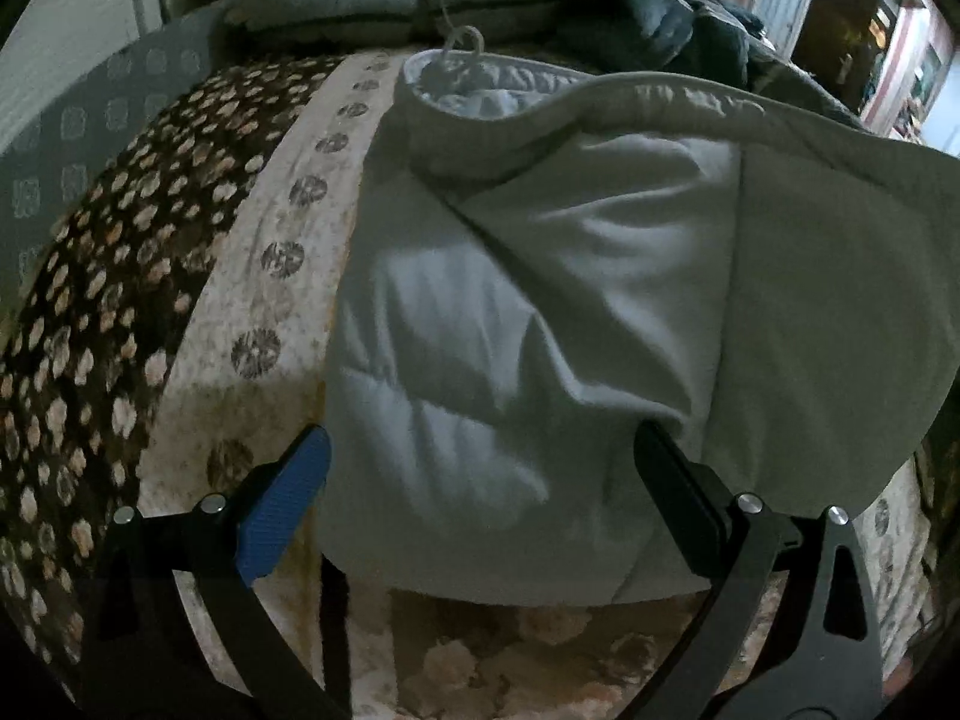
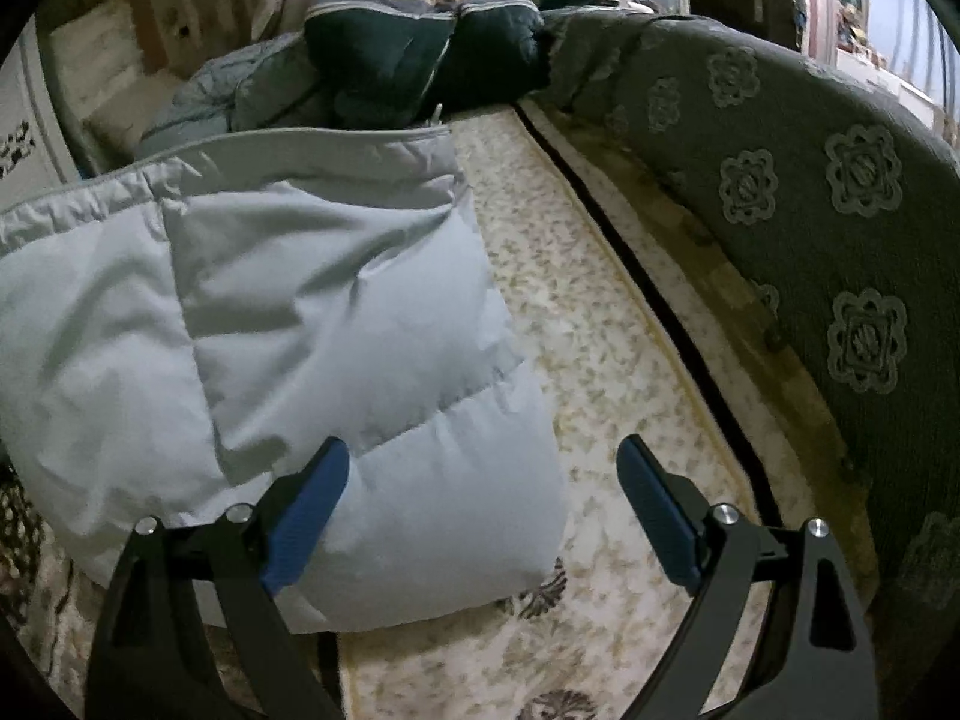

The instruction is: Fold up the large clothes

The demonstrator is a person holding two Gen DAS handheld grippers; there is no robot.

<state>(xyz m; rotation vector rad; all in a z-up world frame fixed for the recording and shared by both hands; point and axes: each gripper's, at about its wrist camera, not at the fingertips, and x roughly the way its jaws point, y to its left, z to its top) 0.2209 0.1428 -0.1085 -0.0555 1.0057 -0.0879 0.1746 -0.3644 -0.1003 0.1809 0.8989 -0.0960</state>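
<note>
A pale grey padded jacket (image 1: 540, 300) lies folded on a patterned bedspread (image 1: 264, 276), its collar at the far end with a white hanger (image 1: 456, 54) on it. My left gripper (image 1: 480, 492) is open, its jaws wide apart over the jacket's near edge, holding nothing. In the right wrist view the same jacket (image 2: 288, 330) fills the left half. My right gripper (image 2: 483, 510) is open over the jacket's near right corner, with its left fingertip (image 2: 312, 504) over the fabric and its right one over the bedspread (image 2: 600, 330).
Dark and grey-blue clothes (image 2: 420, 48) are piled at the far end of the bed, also seen in the left wrist view (image 1: 660, 12). A green cushion with flower patterns (image 2: 810, 192) runs along the right side. A dark spotted blanket (image 1: 108, 276) lies left.
</note>
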